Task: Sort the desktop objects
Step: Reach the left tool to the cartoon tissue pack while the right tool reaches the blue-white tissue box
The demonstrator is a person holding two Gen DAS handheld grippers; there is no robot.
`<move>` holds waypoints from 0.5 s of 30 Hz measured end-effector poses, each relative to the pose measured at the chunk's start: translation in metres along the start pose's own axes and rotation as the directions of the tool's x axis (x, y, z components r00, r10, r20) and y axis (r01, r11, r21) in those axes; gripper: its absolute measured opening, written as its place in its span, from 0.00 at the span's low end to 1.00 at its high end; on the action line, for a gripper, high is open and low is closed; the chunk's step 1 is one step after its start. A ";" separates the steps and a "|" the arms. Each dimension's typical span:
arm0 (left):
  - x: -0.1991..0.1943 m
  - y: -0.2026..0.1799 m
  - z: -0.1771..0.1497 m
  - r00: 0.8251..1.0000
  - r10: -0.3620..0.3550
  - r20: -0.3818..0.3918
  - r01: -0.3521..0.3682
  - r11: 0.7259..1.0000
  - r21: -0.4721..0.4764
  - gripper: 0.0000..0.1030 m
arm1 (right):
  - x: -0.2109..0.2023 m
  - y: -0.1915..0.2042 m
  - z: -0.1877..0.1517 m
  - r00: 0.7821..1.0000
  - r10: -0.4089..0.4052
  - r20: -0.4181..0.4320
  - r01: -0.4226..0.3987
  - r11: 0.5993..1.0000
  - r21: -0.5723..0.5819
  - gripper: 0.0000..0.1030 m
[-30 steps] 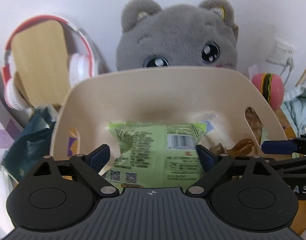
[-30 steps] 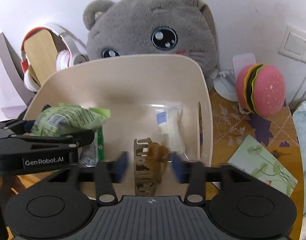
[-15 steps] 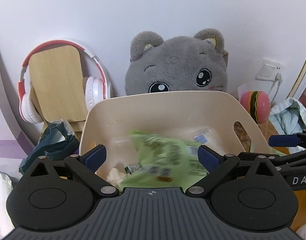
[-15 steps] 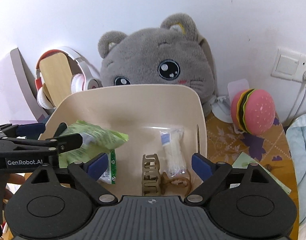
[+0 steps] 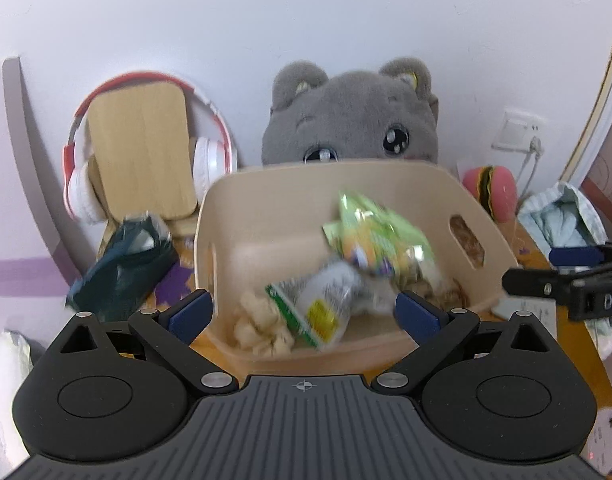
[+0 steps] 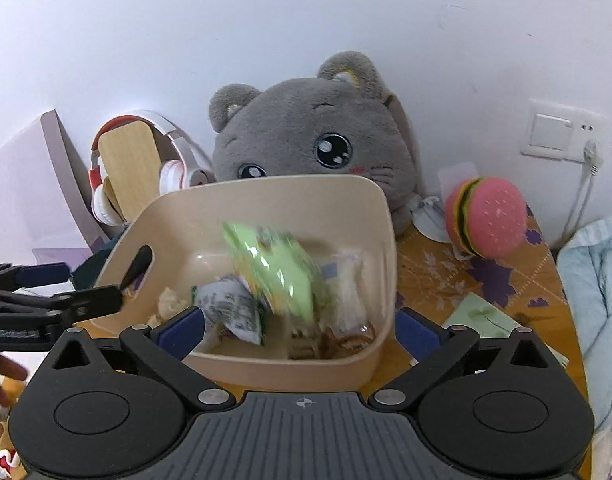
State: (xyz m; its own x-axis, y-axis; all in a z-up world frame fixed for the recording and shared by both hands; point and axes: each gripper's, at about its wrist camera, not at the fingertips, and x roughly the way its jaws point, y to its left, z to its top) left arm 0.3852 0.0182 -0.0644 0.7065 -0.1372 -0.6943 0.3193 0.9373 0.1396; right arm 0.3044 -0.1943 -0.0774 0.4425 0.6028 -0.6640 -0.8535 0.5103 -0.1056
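At the far left, red-and-white headphones (image 5: 146, 152) hang around a pale wooden board (image 5: 142, 152) propped against the wall; below them a dark green bag (image 5: 122, 264) lies on the patterned tabletop (image 6: 445, 280); the left gripper (image 5: 304, 312) stands wide, blue pads well apart, nothing pressed between them; beyond it sits the beige bin (image 5: 266, 208), backed by a grey plush cat (image 5: 349, 116); inside the bin, a blurred light-green snack packet (image 5: 369, 236) is tilted above the other contents, apart from both grippers; I cannot tell whether it touches anything beneath; a white-and-green packet (image 5: 313, 304) lies below it beside pale crumpled pieces (image 5: 258, 328); toward the bin's right corner, a brown hair claw (image 6: 302, 346) and a clear wrapped item (image 6: 345, 292) rest on the floor; the right gripper (image 6: 300, 330) has just been opening and now stands wide, nothing between its pads; right of the bin sit a pink burger toy (image 6: 485, 216), a green card (image 6: 481, 316), and light blue cloth (image 6: 593, 280).
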 end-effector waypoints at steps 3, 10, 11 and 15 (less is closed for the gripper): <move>-0.005 0.001 -0.018 1.000 -0.001 -0.024 0.001 1.000 -0.004 0.97 | -0.002 -0.008 -0.011 1.000 -0.021 -0.016 0.021 1.000 -0.011 1.00; -0.002 0.006 -0.060 0.994 -0.015 -0.112 0.009 0.998 -0.055 0.97 | 0.000 -0.036 -0.039 0.994 -0.059 -0.087 0.063 0.997 0.037 1.00; -0.001 0.006 -0.064 0.992 -0.011 -0.122 0.005 0.999 -0.050 0.97 | 0.001 -0.040 -0.043 0.994 -0.060 -0.096 0.065 0.996 0.052 1.00; 0.004 0.006 -0.081 0.986 -0.005 -0.169 -0.002 0.999 -0.041 0.97 | 0.004 -0.049 -0.059 0.988 -0.078 -0.135 0.087 0.994 0.059 1.00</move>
State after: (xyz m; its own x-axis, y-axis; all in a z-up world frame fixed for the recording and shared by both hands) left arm 0.3386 0.0491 -0.1238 0.5881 -0.0860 -0.8042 0.2921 0.9498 0.1120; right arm 0.3314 -0.2530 -0.1191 0.4668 0.4729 -0.7473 -0.7939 0.5963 -0.1186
